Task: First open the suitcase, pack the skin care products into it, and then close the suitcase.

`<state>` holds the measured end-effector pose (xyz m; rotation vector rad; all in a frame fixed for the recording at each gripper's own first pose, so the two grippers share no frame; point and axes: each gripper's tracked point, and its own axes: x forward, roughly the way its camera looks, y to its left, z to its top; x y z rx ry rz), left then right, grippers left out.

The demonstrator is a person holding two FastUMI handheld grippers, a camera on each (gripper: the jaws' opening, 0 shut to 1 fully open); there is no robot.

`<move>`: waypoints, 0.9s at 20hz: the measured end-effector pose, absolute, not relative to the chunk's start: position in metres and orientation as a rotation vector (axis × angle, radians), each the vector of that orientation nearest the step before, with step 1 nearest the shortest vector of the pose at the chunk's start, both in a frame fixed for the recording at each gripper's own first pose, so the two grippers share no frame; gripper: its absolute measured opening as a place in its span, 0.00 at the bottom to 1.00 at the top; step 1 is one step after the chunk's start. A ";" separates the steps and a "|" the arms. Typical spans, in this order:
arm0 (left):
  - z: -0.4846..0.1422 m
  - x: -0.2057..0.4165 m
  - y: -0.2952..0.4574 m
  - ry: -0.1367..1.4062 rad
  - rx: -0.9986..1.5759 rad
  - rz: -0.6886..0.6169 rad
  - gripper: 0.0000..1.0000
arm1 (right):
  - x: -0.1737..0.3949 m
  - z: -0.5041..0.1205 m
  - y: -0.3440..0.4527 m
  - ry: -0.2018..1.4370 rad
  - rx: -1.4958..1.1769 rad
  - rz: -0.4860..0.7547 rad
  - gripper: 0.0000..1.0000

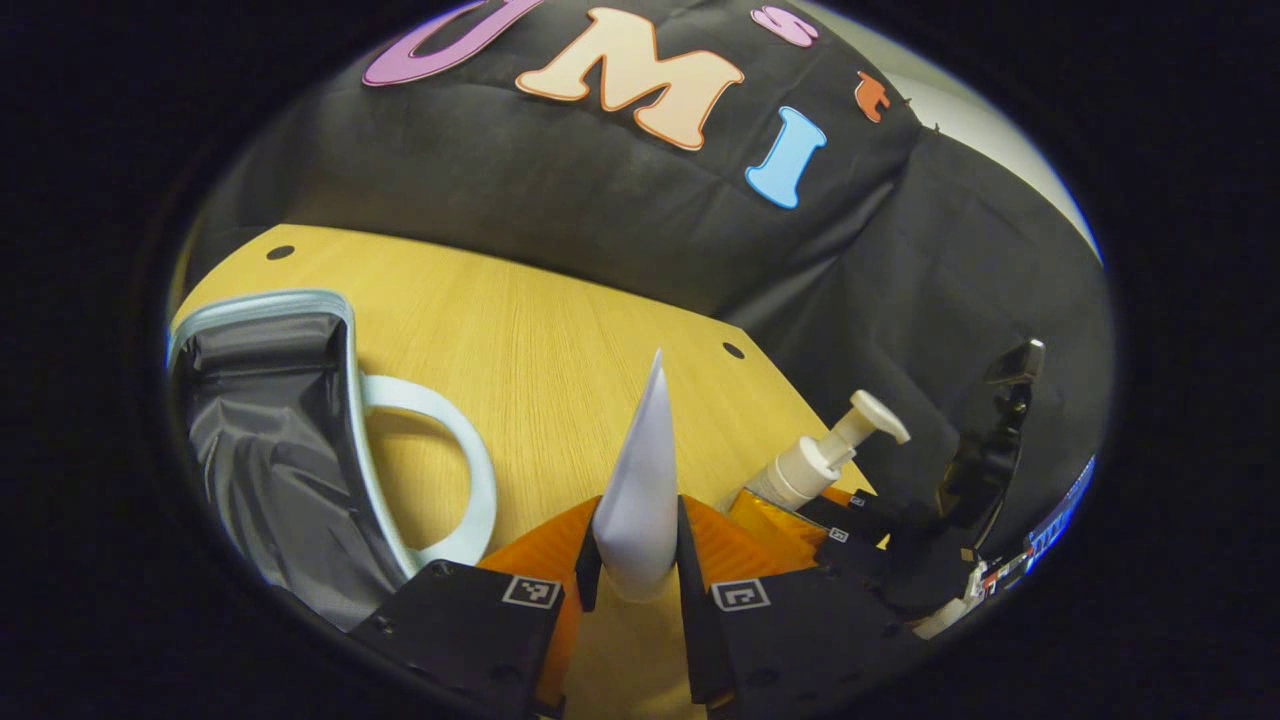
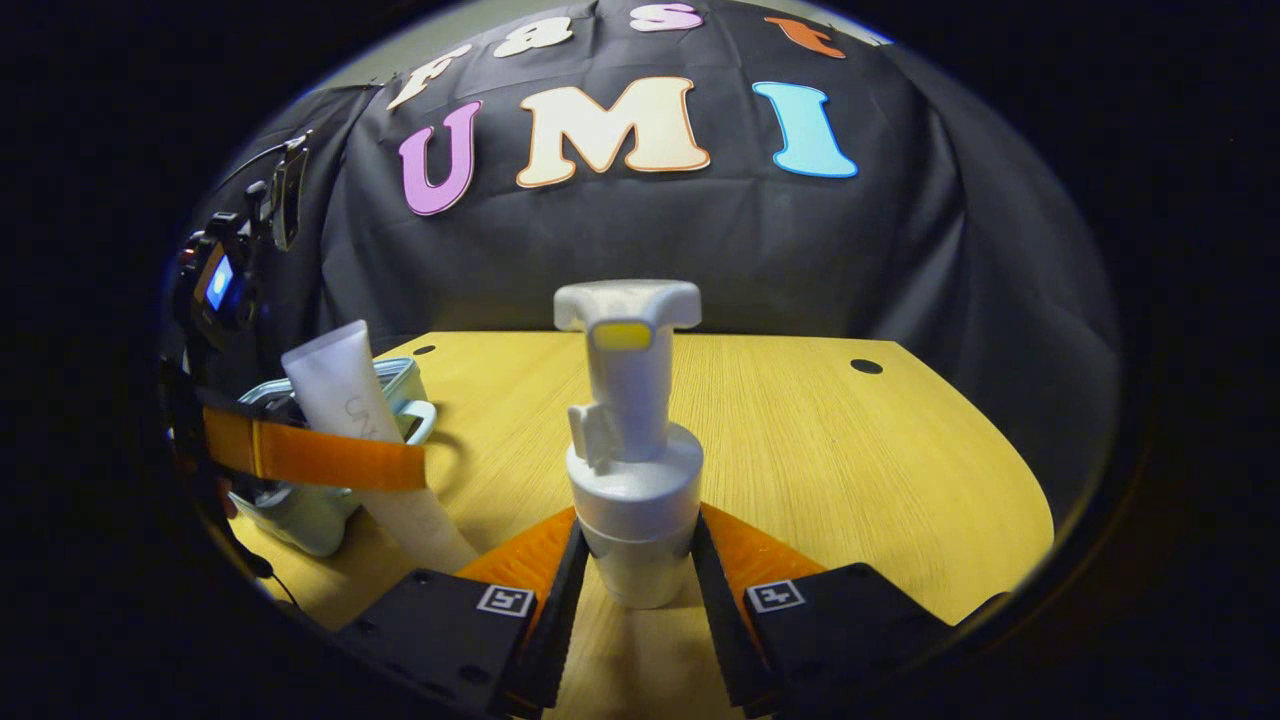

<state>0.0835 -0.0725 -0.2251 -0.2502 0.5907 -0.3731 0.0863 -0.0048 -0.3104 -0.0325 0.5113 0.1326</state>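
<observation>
My left gripper (image 1: 634, 560) is shut on a white tube (image 1: 642, 480) whose flat crimped end points away from me over the wooden table (image 1: 560, 330). To its left lies the open suitcase (image 1: 275, 440), pale blue with a grey lining and a loop handle (image 1: 455, 450). My right gripper (image 2: 630, 585) is shut on a white pump bottle (image 2: 630, 450) held upright. In the right gripper view the left gripper (image 2: 300, 455) holds the tube (image 2: 340, 390) just in front of the suitcase (image 2: 320, 500). In the left gripper view the pump bottle (image 1: 825, 455) and right gripper (image 1: 860, 525) sit at the right.
The table (image 2: 860, 460) has small round holes (image 2: 866, 366) near its far edge. Black cloth hangs behind and to the sides. A hand-held device with a lit screen (image 2: 218, 280) rises above the left gripper.
</observation>
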 end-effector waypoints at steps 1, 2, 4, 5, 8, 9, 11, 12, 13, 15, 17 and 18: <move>-0.210 0.078 -0.070 0.587 -0.260 -0.388 0.41 | 0.086 -0.303 -0.003 0.512 -0.035 0.135 0.62; -0.193 0.074 -0.065 0.581 -0.284 -0.394 0.41 | 0.083 -0.295 0.000 0.513 -0.034 0.138 0.62; -0.166 0.064 -0.047 0.589 -0.315 -0.390 0.38 | 0.078 -0.273 0.016 0.508 -0.023 0.163 0.62; -0.155 0.060 -0.030 0.596 -0.318 -0.368 0.37 | 0.076 -0.261 0.026 0.505 -0.028 0.180 0.60; -0.122 0.055 0.026 0.599 -0.301 -0.289 0.40 | 0.068 -0.227 0.067 0.509 -0.035 0.247 0.62; -0.121 0.050 0.041 0.618 -0.293 -0.273 0.40 | 0.067 -0.220 0.084 0.523 -0.016 0.271 0.61; -0.130 0.041 0.071 0.692 -0.272 -0.252 0.43 | 0.064 -0.209 0.119 0.554 0.021 0.322 0.61; -0.140 0.037 0.084 0.739 -0.266 -0.245 0.40 | 0.063 -0.205 0.139 0.566 0.033 0.350 0.62; -0.153 0.031 0.094 0.801 -0.266 -0.238 0.40 | 0.065 -0.201 0.159 0.576 0.038 0.383 0.62; -0.181 0.022 0.109 0.914 -0.283 -0.229 0.43 | 0.068 -0.200 0.194 0.582 0.051 0.440 0.60; -0.202 0.015 0.120 1.014 -0.297 -0.227 0.40 | 0.069 -0.205 0.230 0.612 0.079 0.497 0.61; -0.208 0.013 0.125 1.052 -0.293 -0.224 0.42 | 0.066 -0.211 0.244 0.631 0.077 0.519 0.60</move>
